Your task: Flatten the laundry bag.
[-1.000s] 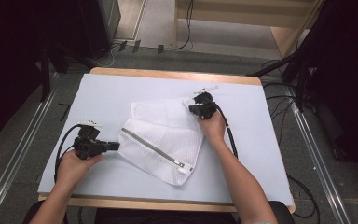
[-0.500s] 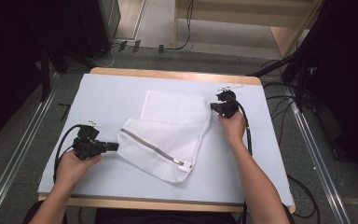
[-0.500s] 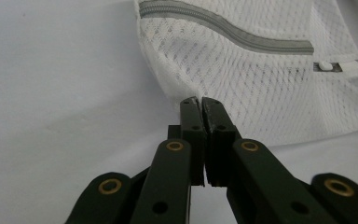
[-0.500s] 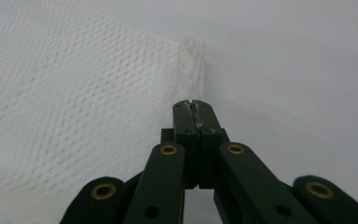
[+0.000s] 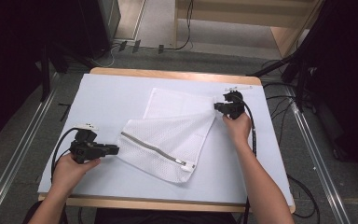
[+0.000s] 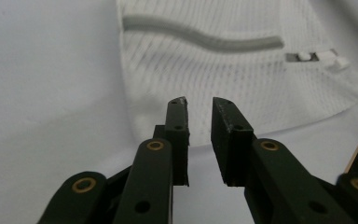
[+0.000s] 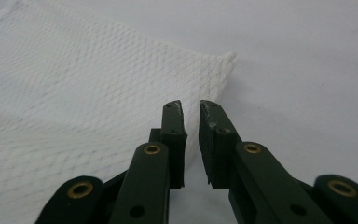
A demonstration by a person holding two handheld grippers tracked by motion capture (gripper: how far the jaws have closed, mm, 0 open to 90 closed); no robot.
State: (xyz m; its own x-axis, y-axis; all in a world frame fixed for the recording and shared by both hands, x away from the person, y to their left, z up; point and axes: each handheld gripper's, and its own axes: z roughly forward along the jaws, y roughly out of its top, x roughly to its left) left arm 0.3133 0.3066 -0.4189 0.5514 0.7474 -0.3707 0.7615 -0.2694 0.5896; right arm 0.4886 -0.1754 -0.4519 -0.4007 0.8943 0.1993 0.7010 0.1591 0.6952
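We see a mesh bag (image 5: 168, 144) lying mid-table (image 5: 102, 98), overlapping a cloth (image 5: 177, 102) behind it; the left gripper (image 5: 114, 150) sits just left of it, the right gripper (image 5: 216, 106) at its far right corner.

Site looked like a lab or recording workroom, not a home. Counter (image 5: 121, 93) was a wood-edged board under a plain white sheet, set between metal rails (image 5: 21, 154) on grey carpet (image 5: 205, 56). Black cables (image 5: 279, 100) trailed over the floor; dark equipment stands (image 5: 46, 60) and black drapes (image 5: 9, 56) flanked it.
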